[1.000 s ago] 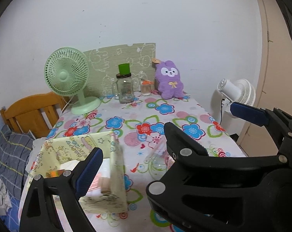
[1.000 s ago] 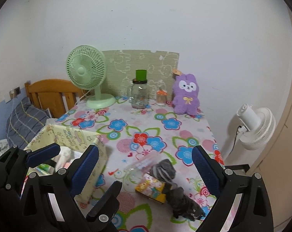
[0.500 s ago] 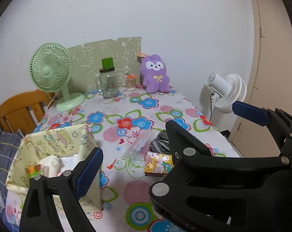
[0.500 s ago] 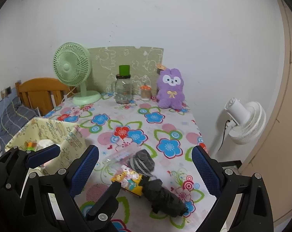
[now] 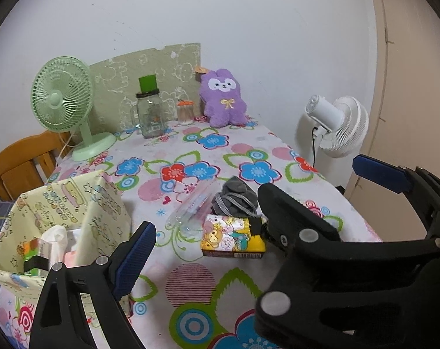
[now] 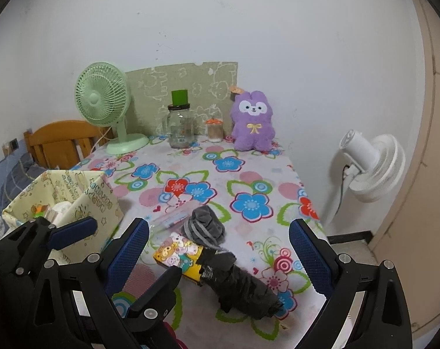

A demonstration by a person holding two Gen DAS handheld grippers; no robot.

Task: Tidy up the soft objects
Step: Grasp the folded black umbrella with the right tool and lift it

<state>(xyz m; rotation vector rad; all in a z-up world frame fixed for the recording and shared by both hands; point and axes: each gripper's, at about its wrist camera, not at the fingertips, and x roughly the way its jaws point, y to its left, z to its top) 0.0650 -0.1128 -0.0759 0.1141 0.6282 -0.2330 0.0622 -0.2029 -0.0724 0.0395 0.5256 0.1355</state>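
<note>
Left gripper [image 5: 250, 200]: jaws spread wide, clamped on nothing, above the near half of the table; one blue-padded finger low over the bin's corner, the other far out past the table's right edge.
Right gripper [image 6: 218, 251]: jaws wide apart, empty, hanging over the cluster at the table's near edge.
Table [image 6: 249, 174]: covered in a white cloth printed with blue, red and pink flowers.
Fabric bin [image 5: 71, 203]: pale yellow, cartoon print, open-topped, at the near left corner; white tissue-like items and small packs inside, not clear which.
Grey sock bundle [image 6: 205, 225]: rolled, on the cloth in the middle of the near half, touching the cartoon box.
Cartoon box [image 5: 233, 237]: yellow, lying flat, just in front of the sock bundle.
Black folded umbrella [image 6: 240, 288]: lying on the cloth, one end against the cartoon box, the other toward the near right corner.
Clear plastic pouch [image 5: 191, 206]: flat, just left of the sock bundle.
Purple plush rabbit [image 6: 253, 120]: upright at the far edge against the wall.
Green desk fan [image 5: 64, 101]: far left corner.
Glass jar [image 6: 180, 128]: green-topped, between fan and plush.
White floor fan [image 6: 371, 167]: beside the table, right.
</note>
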